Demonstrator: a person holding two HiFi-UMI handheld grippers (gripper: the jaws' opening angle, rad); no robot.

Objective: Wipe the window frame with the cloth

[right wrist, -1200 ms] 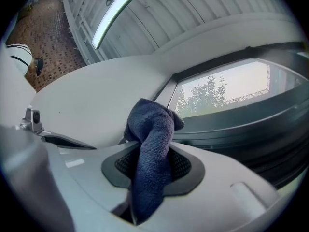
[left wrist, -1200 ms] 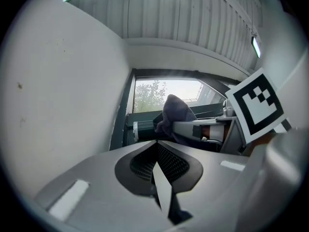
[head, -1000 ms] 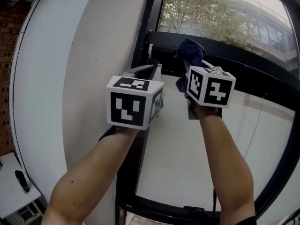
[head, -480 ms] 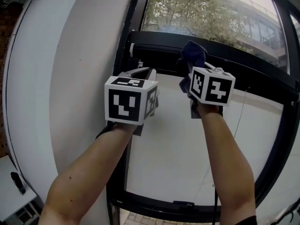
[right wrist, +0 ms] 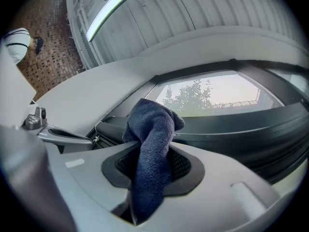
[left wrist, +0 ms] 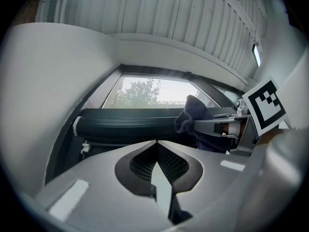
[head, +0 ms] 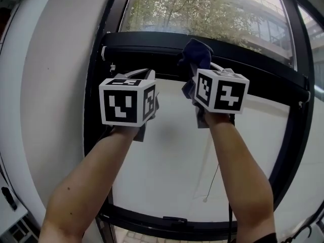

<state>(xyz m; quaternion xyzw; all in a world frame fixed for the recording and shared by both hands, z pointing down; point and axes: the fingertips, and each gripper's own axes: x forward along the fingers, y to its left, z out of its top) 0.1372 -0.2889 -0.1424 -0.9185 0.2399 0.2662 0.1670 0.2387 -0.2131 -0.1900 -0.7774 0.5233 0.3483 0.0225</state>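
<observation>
At the black crossbar of the window frame [head: 147,45], the dark blue cloth [head: 196,53] is bunched against the bar's front face; whether it actually touches cannot be confirmed from any view. The cloth is clamped between the jaws of the right gripper [head: 201,75], its upper end standing up past the jaw tips and its lower end hanging back down between them. The left gripper [left wrist: 156,142] is level with the right one and just beside it, nearer the frame's left upright; its jaws are pressed together with nothing between them. Each gripper carries a marker cube [head: 221,91], facing the camera, and a bare forearm [head: 243,186] rises to each. Below the crossbar lies a plain white pane area [head: 172,166], with a thin cord [head: 211,178] hanging in front of it. Above the bar, trees [head: 182,9] show through the glass. A white wall [head: 50,95] adjoins the frame on the left.
</observation>
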